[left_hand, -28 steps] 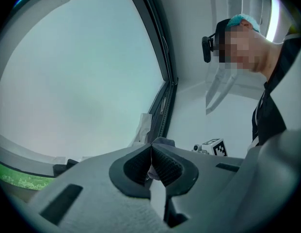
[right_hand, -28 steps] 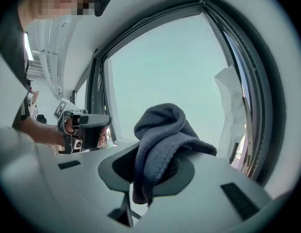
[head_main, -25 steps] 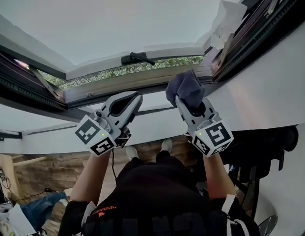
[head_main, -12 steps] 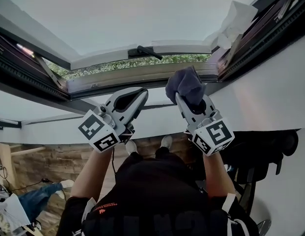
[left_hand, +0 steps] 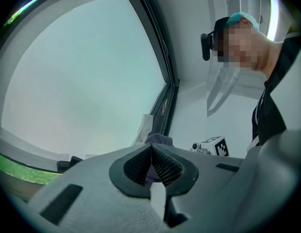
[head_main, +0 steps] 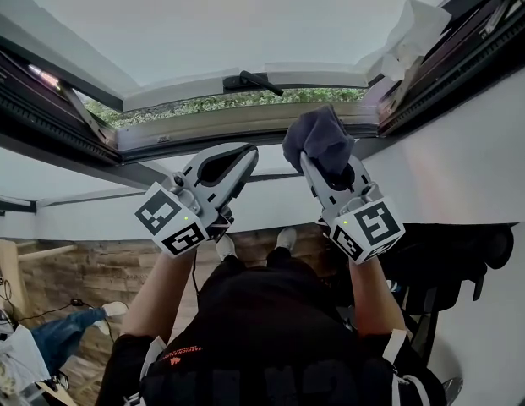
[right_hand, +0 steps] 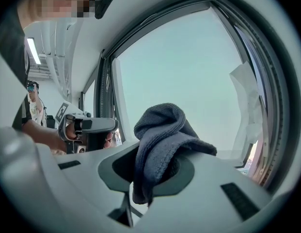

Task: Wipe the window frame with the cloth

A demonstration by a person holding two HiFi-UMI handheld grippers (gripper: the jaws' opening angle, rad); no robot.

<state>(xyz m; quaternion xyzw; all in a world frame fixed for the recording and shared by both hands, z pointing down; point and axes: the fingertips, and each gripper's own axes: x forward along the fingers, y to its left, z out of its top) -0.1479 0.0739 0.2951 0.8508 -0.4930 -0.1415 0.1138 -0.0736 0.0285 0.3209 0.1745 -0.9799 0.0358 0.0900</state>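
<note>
right gripper (right_hand: 151,168) jaws: clamped on a dark grey-blue terry cloth (right_hand: 162,140). One fold hangs down between the pads and the bunched bulk stands above the tips.
left gripper (left_hand: 151,163) jaws: closed, ribbed black pads meeting, nothing held between them. The bit of cloth seen past the tips belongs to the other gripper.
gripper spacing (head view): the left gripper sits at 9 o'clock of the right gripper, near it but apart. Both are raised toward the window.
cloth position: in the head view the cloth overlaps the pale grey lower rail of the window frame (head_main: 203,129), at 12 o'clock of the right gripper's jaws. I cannot tell whether it touches the rail or sits just short of it.
surroundings: a black window handle (head_main: 249,81) is at 11 o'clock of the cloth. The sash is tilted open, with green foliage showing through the gap. A crumpled white sheet (head_main: 414,28) is at 1 o'clock, by the dark side frame.
done (judged): the cloth is secured and brought up to the frame.
left (judged): no cleaned streak is discernible, so most of the wiping along the rail and side members appears outstanding.
</note>
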